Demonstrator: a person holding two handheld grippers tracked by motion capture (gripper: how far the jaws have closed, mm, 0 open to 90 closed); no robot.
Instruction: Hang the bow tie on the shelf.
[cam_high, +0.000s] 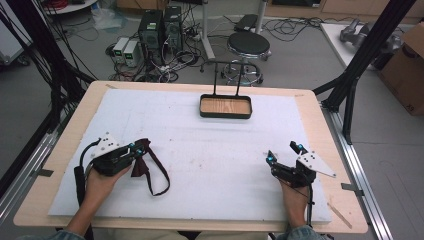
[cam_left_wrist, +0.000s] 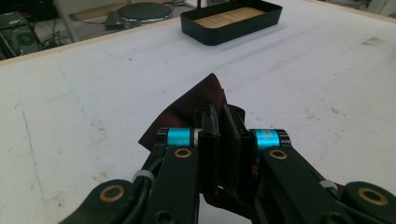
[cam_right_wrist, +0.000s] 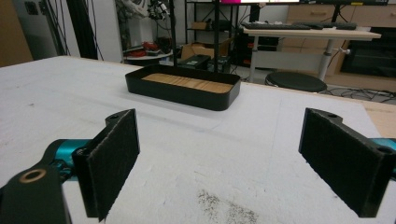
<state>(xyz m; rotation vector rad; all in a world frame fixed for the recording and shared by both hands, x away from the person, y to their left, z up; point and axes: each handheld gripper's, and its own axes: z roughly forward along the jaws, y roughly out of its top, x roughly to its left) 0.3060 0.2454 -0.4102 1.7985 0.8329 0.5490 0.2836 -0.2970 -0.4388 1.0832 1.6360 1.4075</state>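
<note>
A dark red bow tie with a long strap lies on the white mat at the left. My left gripper is shut on the bow tie; its own view has the maroon fabric pinched between the two pads. Near the mat's right front my right gripper stands open, with nothing between its pads. A black tray with a wooden bottom sits at the far middle of the mat, apart from both grippers.
The white mat covers a wooden table. An upright black wire handle rises behind the tray. Beyond the table stand a round stool, computers and cables on the floor. Black frame posts flank the right.
</note>
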